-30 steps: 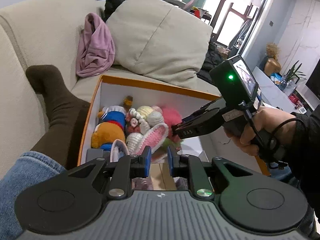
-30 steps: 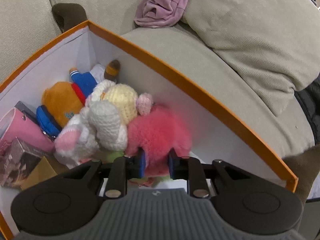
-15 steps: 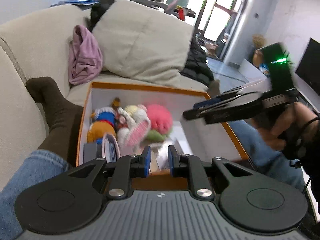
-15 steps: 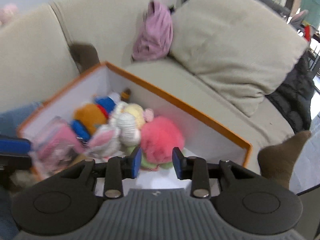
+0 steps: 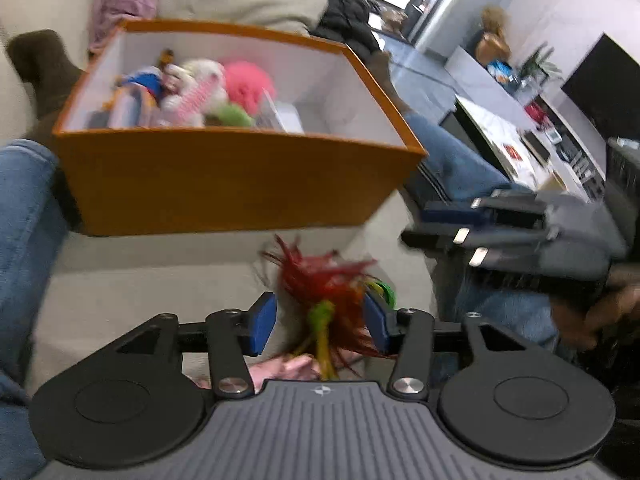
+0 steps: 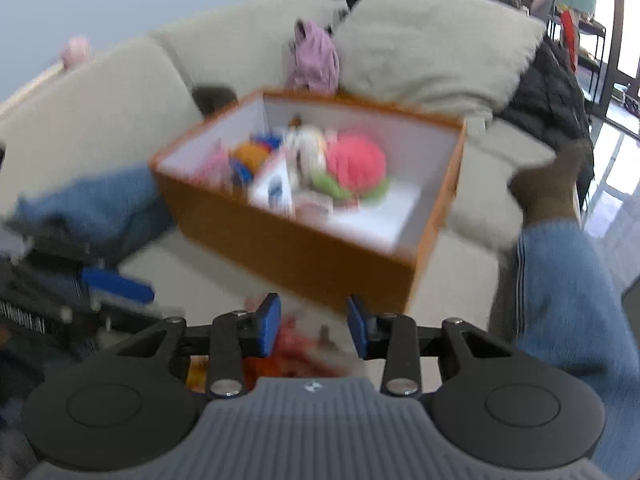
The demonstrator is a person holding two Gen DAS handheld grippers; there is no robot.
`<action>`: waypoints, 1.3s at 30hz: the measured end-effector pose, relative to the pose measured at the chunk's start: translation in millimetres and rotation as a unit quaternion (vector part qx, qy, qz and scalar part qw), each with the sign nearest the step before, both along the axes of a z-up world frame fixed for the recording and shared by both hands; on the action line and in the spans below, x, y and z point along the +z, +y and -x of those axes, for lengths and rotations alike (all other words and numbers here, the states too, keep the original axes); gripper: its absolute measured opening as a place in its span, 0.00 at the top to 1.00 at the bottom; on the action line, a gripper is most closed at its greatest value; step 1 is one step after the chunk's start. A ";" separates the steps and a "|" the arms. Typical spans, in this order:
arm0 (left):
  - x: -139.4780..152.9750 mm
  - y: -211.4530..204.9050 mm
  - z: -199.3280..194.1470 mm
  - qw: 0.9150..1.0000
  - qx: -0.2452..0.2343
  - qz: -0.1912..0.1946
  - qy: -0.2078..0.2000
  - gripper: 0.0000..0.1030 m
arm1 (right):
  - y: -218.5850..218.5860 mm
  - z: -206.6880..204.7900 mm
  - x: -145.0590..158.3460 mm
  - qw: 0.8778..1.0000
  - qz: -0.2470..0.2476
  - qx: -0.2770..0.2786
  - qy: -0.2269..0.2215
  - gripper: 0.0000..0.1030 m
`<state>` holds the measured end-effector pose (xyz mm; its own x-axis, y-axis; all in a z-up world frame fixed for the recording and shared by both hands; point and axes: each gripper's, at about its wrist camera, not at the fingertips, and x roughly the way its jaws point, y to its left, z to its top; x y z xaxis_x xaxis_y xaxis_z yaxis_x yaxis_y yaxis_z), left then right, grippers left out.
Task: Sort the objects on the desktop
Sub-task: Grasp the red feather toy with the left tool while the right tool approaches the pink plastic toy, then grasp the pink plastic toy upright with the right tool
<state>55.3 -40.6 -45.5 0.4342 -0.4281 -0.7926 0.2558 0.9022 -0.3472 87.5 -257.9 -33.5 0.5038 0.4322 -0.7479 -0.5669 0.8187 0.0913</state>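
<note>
An orange box point(image 5: 224, 184) with white inner walls sits on the beige sofa and holds several plush toys, among them a pink pompom point(image 5: 248, 80). My left gripper point(image 5: 318, 322) is open, its blue pads either side of a red and green feather toy point(image 5: 328, 292) lying on the sofa in front of the box. My right gripper point(image 6: 314, 324) is open and empty, back from the box point(image 6: 304, 248), with the pink pompom point(image 6: 356, 162) inside. The right gripper also shows at the right of the left wrist view point(image 5: 500, 232). Both views are blurred.
A person's jeans legs point(image 5: 24, 216) flank the box, with a brown sock point(image 5: 40, 68) to its left. A large beige cushion point(image 6: 432, 40) and a pink cloth point(image 6: 314, 56) lie behind it. A low table with clutter point(image 5: 532, 148) stands at the right.
Both grippers pulled back out of the box and opened wider. The left gripper dropped to the feather toy in front of the box. The pink pompom stays in the box.
</note>
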 end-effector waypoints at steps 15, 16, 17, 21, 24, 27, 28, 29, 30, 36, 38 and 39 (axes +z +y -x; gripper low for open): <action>-61.3 -33.3 -29.9 0.998 0.032 0.004 0.058 0.97 | -7.0 17.7 -36.7 0.999 0.012 -0.012 0.035 0.62; -59.3 -31.1 -28.4 0.998 0.034 0.008 0.052 0.98 | -6.5 18.5 -35.4 0.999 0.008 -0.007 0.036 0.62; -54.9 -28.7 -26.4 0.998 0.035 0.010 0.044 0.99 | -6.5 19.5 -34.4 0.999 0.006 -0.001 0.035 0.62; -21.4 -18.2 -14.0 0.998 0.047 -0.022 -0.020 1.00 | -1.0 23.4 -28.4 0.999 0.003 0.032 0.031 0.62; 2.0 -2.1 -3.0 0.995 0.067 -0.050 -0.053 1.00 | 9.9 25.9 -25.0 0.997 0.000 0.068 0.031 0.62; 18.0 15.7 7.9 0.989 0.090 -0.085 -0.079 1.00 | 28.4 29.1 -25.3 0.992 -0.006 0.120 0.043 0.62; 21.6 21.9 11.2 0.988 0.096 -0.089 -0.082 1.00 | 35.3 30.4 -25.7 0.989 -0.007 0.138 0.046 0.62; 24.6 27.5 13.8 0.987 0.103 -0.093 -0.083 1.00 | 42.9 31.1 -26.4 0.986 -0.008 0.160 0.050 0.62; 26.7 31.6 15.6 0.986 0.109 -0.096 -0.084 1.00 | 50.1 31.1 -27.4 0.982 -0.008 0.181 0.052 0.62; 27.7 49.8 21.3 0.982 0.145 -0.088 -0.080 1.00 | 78.7 14.7 -41.5 0.968 0.005 0.239 0.080 0.62; 27.7 53.2 22.6 0.982 0.149 -0.083 -0.079 1.00 | 84.9 8.8 -49.1 0.965 0.005 0.243 0.102 0.68; 27.7 53.6 23.1 0.982 0.150 -0.081 -0.080 1.00 | 85.4 7.0 -52.0 0.963 0.003 0.244 0.111 0.76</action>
<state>32.2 13.1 -17.8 0.6458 -0.1354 -0.7514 0.0098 0.9856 -0.1691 80.5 -172.5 -85.5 0.0686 0.5715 -0.8177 -0.8513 0.4609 0.2507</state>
